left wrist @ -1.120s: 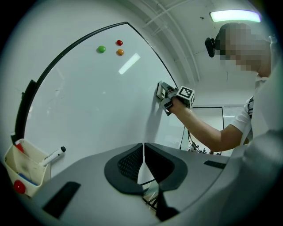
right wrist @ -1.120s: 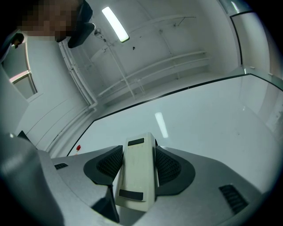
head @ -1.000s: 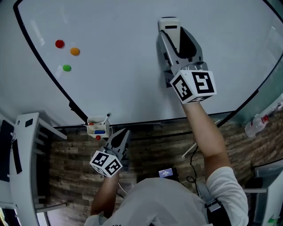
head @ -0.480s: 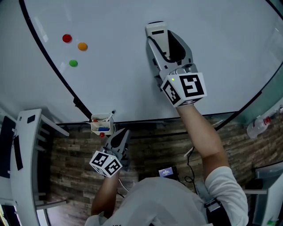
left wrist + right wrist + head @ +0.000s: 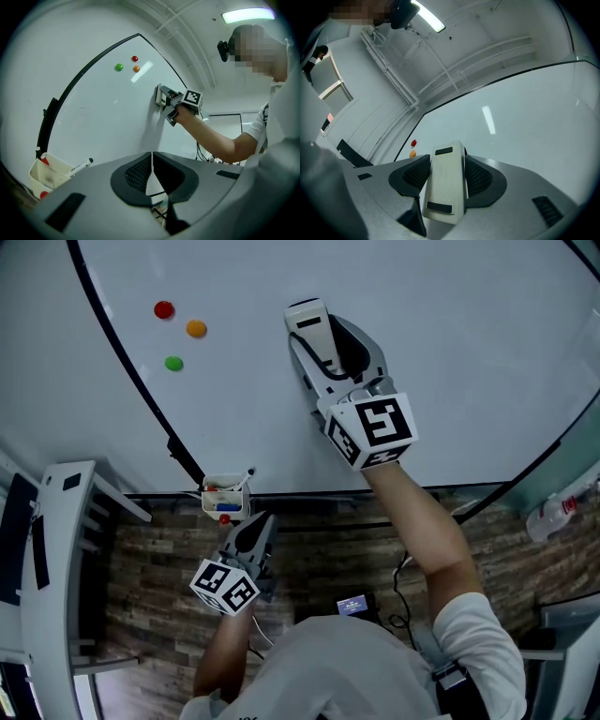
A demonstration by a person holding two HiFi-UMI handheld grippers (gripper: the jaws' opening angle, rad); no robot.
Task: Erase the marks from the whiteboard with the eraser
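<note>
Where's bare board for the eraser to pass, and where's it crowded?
Bare whiteboard lies right of the eraser held in the right claw, out to the board's right edge, and above it. Also the strip between the eraser and the three magnets. Crowded: the magnets upper left and the marker tray at the lower edge.

Glossy whiteboard (image 5: 469, 334), smooth matt plastic eraser (image 5: 445, 183).

The right gripper (image 5: 446, 171) is pale grey with black, mesh-patterned pads (image 5: 415, 174). The rectangular plastic eraser (image 5: 444, 185) between them is cream with two black strips. Its marker cube (image 5: 370, 430) is white with black squares. To that gripper's left, on the glossy white whiteboard (image 5: 450, 334) with its black frame, are a red round magnet (image 5: 164, 309), an orange round magnet (image 5: 195, 328) and a green round magnet (image 5: 173, 363). The left gripper (image 5: 151, 171) has the same grey and black.
</note>
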